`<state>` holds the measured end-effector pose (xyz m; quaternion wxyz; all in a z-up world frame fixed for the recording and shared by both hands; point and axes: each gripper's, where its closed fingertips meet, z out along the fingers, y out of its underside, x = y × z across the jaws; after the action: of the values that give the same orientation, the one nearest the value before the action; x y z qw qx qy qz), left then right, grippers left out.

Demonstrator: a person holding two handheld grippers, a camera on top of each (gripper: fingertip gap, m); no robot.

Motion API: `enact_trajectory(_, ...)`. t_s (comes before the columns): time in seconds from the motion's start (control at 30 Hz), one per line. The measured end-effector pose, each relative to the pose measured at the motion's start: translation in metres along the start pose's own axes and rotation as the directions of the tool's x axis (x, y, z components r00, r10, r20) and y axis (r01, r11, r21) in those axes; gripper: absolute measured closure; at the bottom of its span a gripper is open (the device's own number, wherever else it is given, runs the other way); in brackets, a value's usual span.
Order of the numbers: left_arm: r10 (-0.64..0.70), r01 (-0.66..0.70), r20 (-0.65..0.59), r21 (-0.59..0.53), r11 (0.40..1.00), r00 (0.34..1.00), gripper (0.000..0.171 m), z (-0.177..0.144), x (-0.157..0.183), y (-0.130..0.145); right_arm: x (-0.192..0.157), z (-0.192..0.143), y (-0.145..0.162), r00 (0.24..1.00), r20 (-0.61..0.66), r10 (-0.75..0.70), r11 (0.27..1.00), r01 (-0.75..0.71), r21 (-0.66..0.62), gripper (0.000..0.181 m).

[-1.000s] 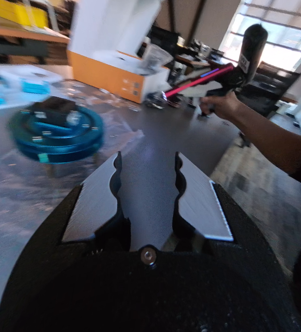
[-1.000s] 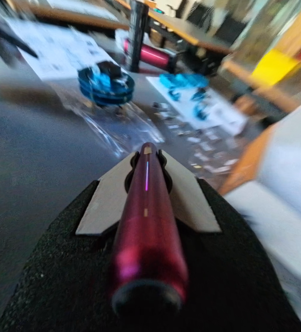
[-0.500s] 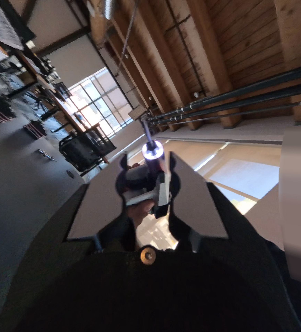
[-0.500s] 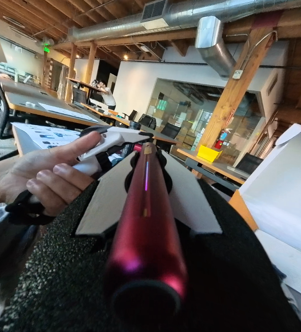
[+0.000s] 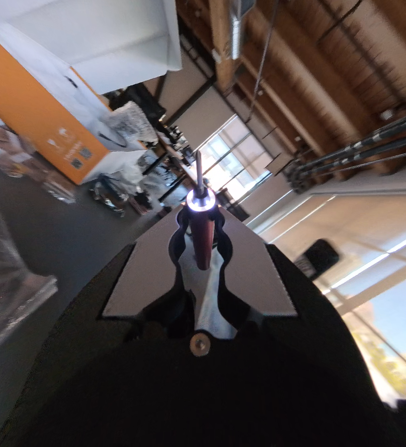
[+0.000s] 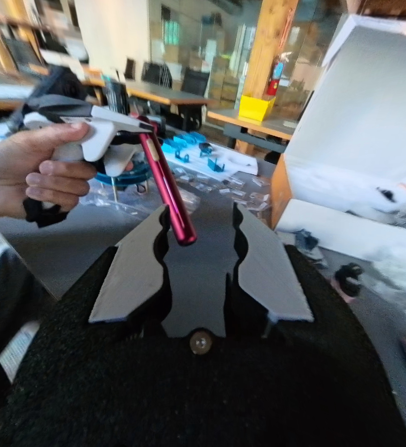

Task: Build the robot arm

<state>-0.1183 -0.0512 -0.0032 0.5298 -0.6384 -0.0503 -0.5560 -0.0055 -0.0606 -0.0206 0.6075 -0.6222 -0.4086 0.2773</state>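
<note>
A slim magenta electric screwdriver (image 5: pixel 203 238) with a lit ring and a thin metal bit sits between my left gripper's (image 5: pixel 200 212) fingers, which are shut on it near its front end. The tool points up and away from the table. In the right wrist view the same screwdriver (image 6: pixel 167 186) hangs from the left gripper (image 6: pixel 148 129), held by a person's hand (image 6: pixel 39 164). My right gripper (image 6: pixel 199 208) is open and empty, its fingers just below the screwdriver's rear end.
A dark grey table (image 6: pixel 202 266) lies below. On it stand an orange and white open box (image 6: pixel 342 183), a blue round part on thin legs (image 6: pixel 124 176), small blue parts on white paper (image 6: pixel 197 154) and several clear plastic bags (image 6: pixel 233 191). The box also shows in the left wrist view (image 5: pixel 39 113). About 12 cm separates my left fingertips from my right.
The screwdriver has passed from my right gripper to my left. The right gripper has opened and let it go; the left gripper has shut on its front end.
</note>
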Motion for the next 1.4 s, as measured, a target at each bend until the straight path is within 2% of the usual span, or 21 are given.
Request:
enact_trajectory(0.07, 0.047, -0.046, 0.05, -0.027, 0.999, 0.998, 0.152, 0.004, -0.009, 0.003, -0.008, 0.012, -0.007, 0.992, 0.016, -0.121, 0.982, 0.122, -0.146, 0.125)
enact_trajectory(0.1, 0.053, -0.051, 0.067, -0.04, 0.998, 0.996, 0.152, 0.006, -0.011, 0.006, -0.02, 0.024, -0.004, 0.988, 0.067, -0.139, 0.964, 0.151, -0.221, 0.12)
enact_trajectory(0.2, 0.072, -0.067, 0.072, -0.069, 0.995, 0.995, 0.152, 0.012, -0.011, 0.016, -0.046, 0.06, 0.02, 0.975, 0.198, -0.104, 0.922, 0.169, -0.348, 0.116)
enact_trajectory(0.33, 0.052, -0.048, 0.048, -0.092, 0.995, 0.997, 0.152, 0.016, -0.009, 0.025, -0.046, 0.079, 0.038, 0.967, 0.209, -0.144, 0.892, 0.218, -0.395, 0.152)
enact_trajectory(0.4, 0.08, -0.073, 0.055, -0.122, 0.99, 0.995, 0.152, 0.016, -0.013, 0.029, -0.041, 0.079, 0.042, 0.968, 0.2, -0.154, 0.882, 0.226, -0.413, 0.16)
enact_trajectory(0.47, 0.114, -0.097, 0.12, -0.141, 0.985, 0.986, 0.143, 0.013, -0.027, 0.031, -0.038, 0.077, 0.046, 0.972, 0.22, -0.087, 0.881, 0.179, -0.438, 0.16)
enact_trajectory(0.5, 0.146, -0.116, 0.165, -0.175, 0.978, 0.975, 0.119, 0.007, -0.035, 0.034, -0.026, 0.077, 0.055, 0.977, 0.197, -0.087, 0.851, 0.176, -0.495, 0.16)
enact_trajectory(0.53, 0.171, -0.128, 0.193, -0.219, 0.967, 0.966, 0.089, -0.003, -0.038, 0.038, -0.008, 0.076, 0.066, 0.98, 0.164, -0.11, 0.811, 0.184, -0.555, 0.16)
enact_trajectory(0.57, 0.196, -0.147, 0.189, -0.246, 0.958, 0.962, 0.09, -0.017, -0.033, 0.042, 0.007, 0.074, 0.078, 0.984, 0.149, -0.094, 0.774, 0.166, -0.611, 0.16)
enact_trajectory(0.63, 0.28, -0.233, 0.141, -0.278, 0.932, 0.95, 0.102, -0.054, -0.012, 0.05, 0.029, 0.069, 0.099, 0.993, 0.117, 0.023, 0.716, 0.066, -0.695, 0.16)
enact_trajectory(0.7, 0.374, -0.316, 0.142, -0.313, 0.895, 0.917, 0.102, -0.096, -0.001, 0.059, 0.04, 0.062, 0.114, 0.99, 0.121, 0.065, 0.658, 0.049, -0.752, 0.16)
enact_trajectory(0.8, 0.474, -0.372, 0.212, -0.389, 0.843, 0.854, 0.102, -0.163, -0.01, 0.066, 0.046, 0.049, 0.137, 0.985, 0.142, 0.098, 0.539, 0.068, -0.84, 0.16)
enact_trajectory(0.87, 0.524, -0.386, 0.305, -0.412, 0.825, 0.795, 0.105, -0.205, -0.024, 0.06, 0.049, 0.049, 0.149, 0.985, 0.132, 0.11, 0.515, 0.057, -0.855, 0.16)
enact_trajectory(0.93, 0.534, -0.386, 0.406, -0.393, 0.835, 0.742, 0.107, -0.24, -0.036, 0.049, 0.051, 0.048, 0.159, 0.985, 0.126, 0.118, 0.489, 0.053, -0.871, 0.16)
enact_trajectory(1.03, 0.476, -0.354, 0.476, -0.327, 0.876, 0.739, 0.111, -0.274, -0.039, 0.041, 0.047, 0.048, 0.164, 0.979, 0.124, 0.16, 0.476, 0.033, -0.879, 0.16)
enact_trajectory(1.13, 0.454, -0.347, 0.536, -0.294, 0.891, 0.712, 0.112, -0.294, -0.043, 0.034, 0.047, 0.047, 0.164, 0.976, 0.119, 0.185, 0.483, 0.015, -0.876, 0.16)
enact_trajectory(1.23, 0.44, -0.34, 0.561, -0.279, 0.898, 0.702, 0.113, -0.301, -0.042, 0.033, 0.047, 0.048, 0.163, 0.97, 0.117, 0.213, 0.508, -0.008, -0.861, 0.158)
enact_trajectory(1.4, 0.495, -0.383, 0.585, -0.315, 0.869, 0.642, 0.112, -0.304, -0.036, 0.047, 0.045, 0.051, 0.16, 0.958, 0.114, 0.262, 0.591, -0.066, -0.804, 0.144)
